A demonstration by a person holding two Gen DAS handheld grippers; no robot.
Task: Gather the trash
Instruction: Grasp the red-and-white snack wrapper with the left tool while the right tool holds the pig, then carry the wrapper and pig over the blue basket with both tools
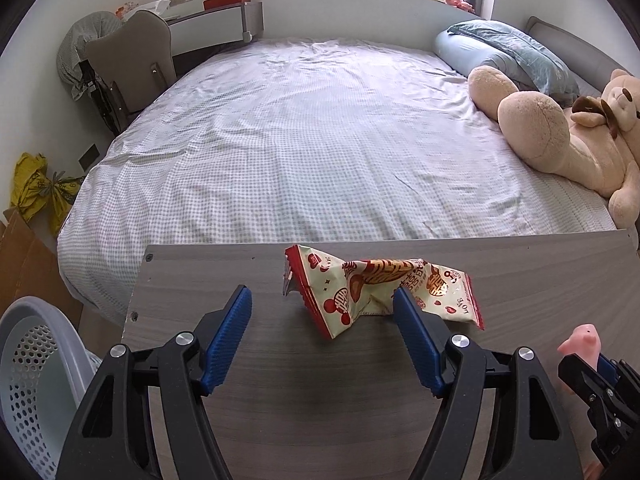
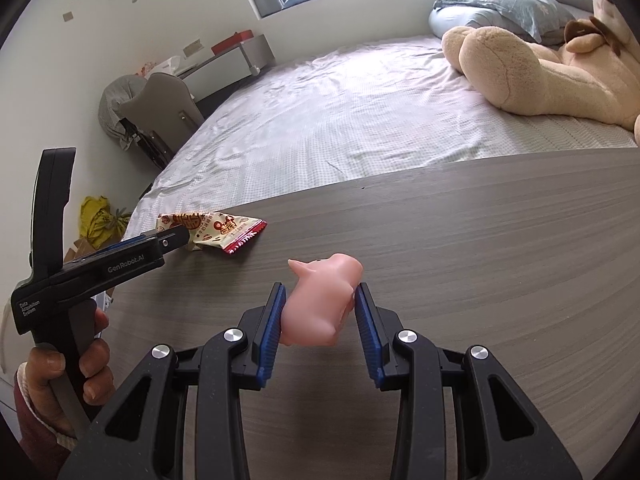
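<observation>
Red-and-cream snack wrapper [image 1: 380, 288] not yet collected, framed lower centre by spread left gripper [image 1: 322, 310]; pink pig toy [image 2: 322, 300] clamped in right gripper [image 2: 320, 304]; basket [image 1: 36, 360] lower left.

teddy bear [image 1: 592, 148] cropped, wrapper [image 1: 376, 288] partly hidden

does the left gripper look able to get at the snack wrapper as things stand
Probably yes: the left gripper is open, the snack wrapper lies just beyond its fingertips on the wooden board, with nothing between.
</observation>
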